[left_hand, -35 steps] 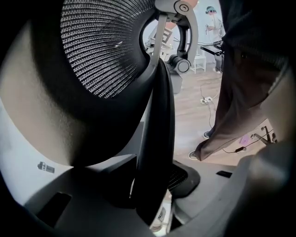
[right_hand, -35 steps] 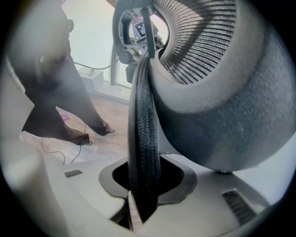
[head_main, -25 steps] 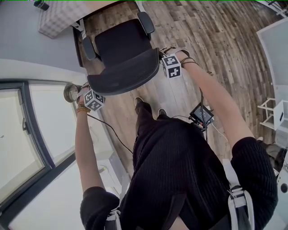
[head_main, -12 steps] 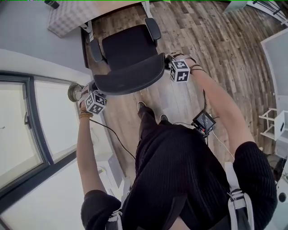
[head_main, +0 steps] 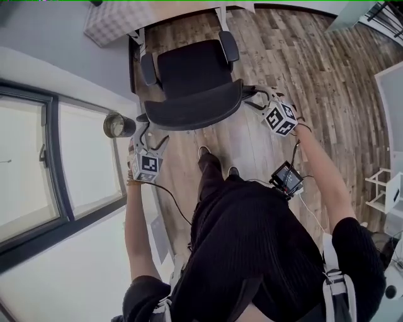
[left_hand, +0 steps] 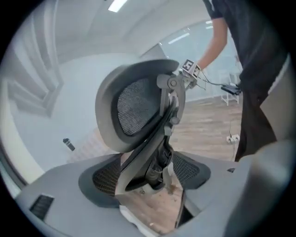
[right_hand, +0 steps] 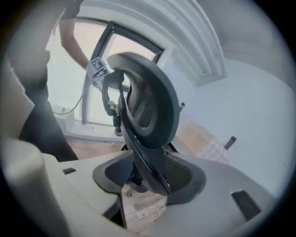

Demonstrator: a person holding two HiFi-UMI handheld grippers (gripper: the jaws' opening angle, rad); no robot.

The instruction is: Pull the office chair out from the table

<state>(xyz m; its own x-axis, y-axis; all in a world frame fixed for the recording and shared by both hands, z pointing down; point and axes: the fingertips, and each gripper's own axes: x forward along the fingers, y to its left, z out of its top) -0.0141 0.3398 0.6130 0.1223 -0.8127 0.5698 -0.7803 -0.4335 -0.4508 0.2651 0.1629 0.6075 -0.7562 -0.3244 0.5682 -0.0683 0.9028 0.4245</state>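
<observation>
Let go of the chair (head_main: 189,78) just now. Opened the left tongs (head_main: 151,127) wide, and the right tongs (head_main: 250,96) too, with nothing held in either. Lifted both up off the chair's back, one near each end of it, not touching. Moved the chair out already: seat in the open on the wood floor (head_main: 302,56), with the surface (head_main: 182,9) just past the chair's front. Seems done with the pulling. Best to keep both tongs off the chair.
</observation>
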